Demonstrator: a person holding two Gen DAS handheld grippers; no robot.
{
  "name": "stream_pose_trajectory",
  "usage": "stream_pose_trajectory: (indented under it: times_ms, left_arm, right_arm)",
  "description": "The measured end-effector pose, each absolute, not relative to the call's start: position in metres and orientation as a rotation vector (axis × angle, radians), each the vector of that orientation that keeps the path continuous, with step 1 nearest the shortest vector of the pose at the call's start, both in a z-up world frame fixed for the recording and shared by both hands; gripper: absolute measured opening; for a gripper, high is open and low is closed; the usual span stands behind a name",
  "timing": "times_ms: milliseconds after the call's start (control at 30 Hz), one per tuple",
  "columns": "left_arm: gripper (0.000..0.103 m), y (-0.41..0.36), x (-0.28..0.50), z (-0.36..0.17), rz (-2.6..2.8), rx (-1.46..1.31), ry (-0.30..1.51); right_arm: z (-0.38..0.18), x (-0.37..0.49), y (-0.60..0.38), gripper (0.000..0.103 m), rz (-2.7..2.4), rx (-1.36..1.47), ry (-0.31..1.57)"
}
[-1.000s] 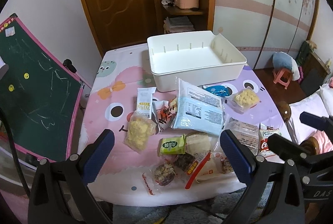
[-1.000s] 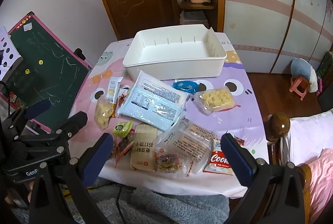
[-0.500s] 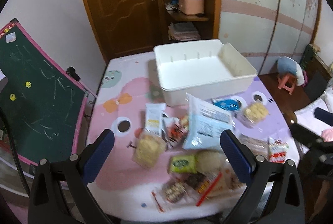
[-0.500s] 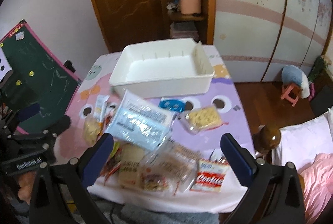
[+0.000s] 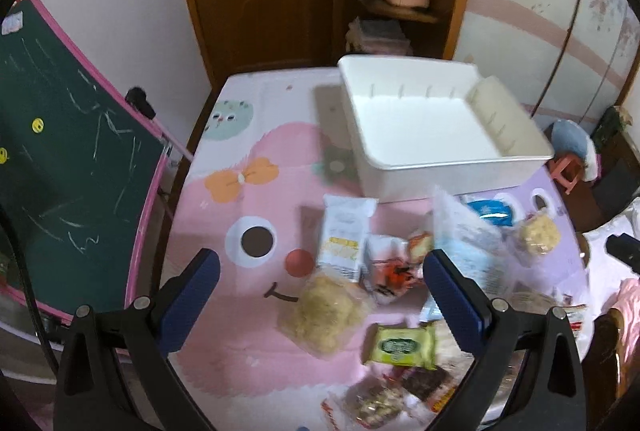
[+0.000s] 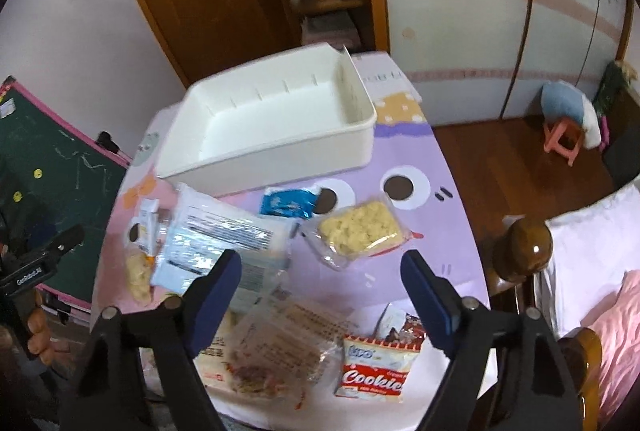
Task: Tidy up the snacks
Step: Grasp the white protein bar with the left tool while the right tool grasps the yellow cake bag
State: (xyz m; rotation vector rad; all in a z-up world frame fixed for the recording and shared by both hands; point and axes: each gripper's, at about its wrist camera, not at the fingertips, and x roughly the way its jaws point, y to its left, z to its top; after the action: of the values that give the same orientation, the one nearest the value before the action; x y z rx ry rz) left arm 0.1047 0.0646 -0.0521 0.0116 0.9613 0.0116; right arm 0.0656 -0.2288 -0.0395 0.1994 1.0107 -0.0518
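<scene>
An empty white bin (image 5: pixel 452 167) (image 6: pixel 280 155) stands at the far side of the cartoon tablecloth (image 5: pixel 240 215). Loose snacks lie in front of it: a bag of yellow puffs (image 5: pixel 324 307), a green packet (image 5: pixel 404 345), a large pale blue pack (image 6: pixel 216 235), a clear bag of yellow crackers (image 6: pixel 356 231), a blue packet (image 6: pixel 288 203) and a red Cookies pack (image 6: pixel 376 371). My left gripper (image 5: pixel 320 279) hovers open above the puffs. My right gripper (image 6: pixel 320 267) hangs above the crackers' near edge, its jaws closing with nothing pressed between them.
A green chalkboard (image 5: pixel 60 151) leans at the table's left edge. A wooden bedpost (image 6: pixel 524 247) and pink bedding stand close on the right. A person's hand (image 6: pixel 40 335) holds the left tool at the left rim. Door and shelves are behind the table.
Both grippers have come forward and lower over the table, so bin and snacks look nearer. The right jaws stand narrower than before. No snack has been moved.
</scene>
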Motion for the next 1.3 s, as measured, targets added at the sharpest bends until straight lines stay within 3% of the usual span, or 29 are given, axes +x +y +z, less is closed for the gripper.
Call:
stream_pose_trajectory:
  times_ms: [367,700,1000,1100,1167,1233,1300]
  left_arm:
    - [0.101,0.082,0.156,-0.125,-0.005,-0.047,1.137]
    - [0.101,0.067,0.193,-0.156,-0.055,-0.056,1.229]
    - [0.101,0.063,0.208,-0.167,-0.080,-0.079,1.237]
    - [0.089,0.064,0.208,-0.169,-0.100,-0.089,1.236]
    - [0.074,0.065,0.210,-0.172,-0.112,-0.104,1.242]
    - [0.047,0.067,0.212,-0.176,-0.129,-0.133,1.259]
    - [0.041,0.069,0.212,-0.180,-0.131,-0.140,1.266]
  right_arm:
    - [-0.097,0.119,-0.271,0.082,-0.121,0.333,1.164]
    - [-0.156,0.153,-0.294,0.082,-0.125,0.700,1.345]
    - [-0.173,0.177,-0.275,0.082,-0.251,0.597,1.369]
    - [-0.175,0.182,-0.257,0.082,-0.256,0.447,1.382]
    - [-0.183,0.180,-0.248,0.082,-0.247,0.400,1.410]
    - [-0.185,0.177,-0.243,0.079,-0.249,0.353,1.396]
    - [-0.184,0.172,-0.239,0.070,-0.258,0.324,1.386]
